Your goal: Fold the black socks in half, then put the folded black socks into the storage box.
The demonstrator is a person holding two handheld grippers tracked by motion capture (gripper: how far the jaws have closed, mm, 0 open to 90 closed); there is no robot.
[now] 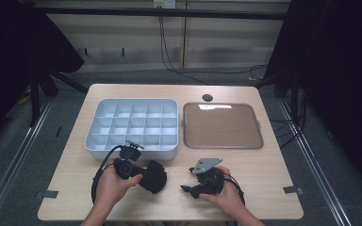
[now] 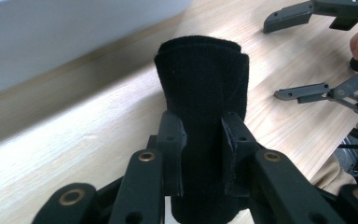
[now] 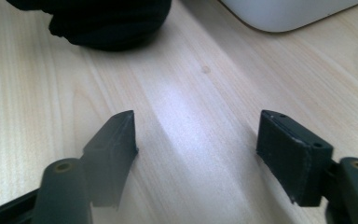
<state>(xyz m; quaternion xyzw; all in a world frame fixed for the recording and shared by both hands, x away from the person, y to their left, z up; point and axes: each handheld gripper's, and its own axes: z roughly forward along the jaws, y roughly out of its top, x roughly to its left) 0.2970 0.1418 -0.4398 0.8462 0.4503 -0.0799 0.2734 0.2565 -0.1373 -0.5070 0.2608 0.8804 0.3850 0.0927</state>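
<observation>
- Two grippers work at a wooden table (image 1: 264,188) in the high view. The left gripper (image 1: 143,175) pinches a black cloth roll (image 1: 153,176), held near the front edge, just in front of a white box (image 1: 172,153) with many empty compartments. The right gripper (image 1: 187,187) sits to the right of the roll, apart from it. A brown tray (image 1: 257,141) lies to the right of the box, also empty.
- In the left gripper view, both jaws press in on the near end of the roll (image 2: 205,88). The roll is a soft, fuzzy black fabric, wrapped into a thick tube with layered edges showing at its far end. The right gripper (image 2: 279,56) shows at the far right, jaws spread.
- In the right gripper view, the jaws stand wide apart over bare wood, holding nothing. The roll (image 3: 107,23) lies at the far left, the box (image 3: 284,14) at the far right.
- Judged from this, the roll is gripped but not yet placed; every compartment still waits.
</observation>
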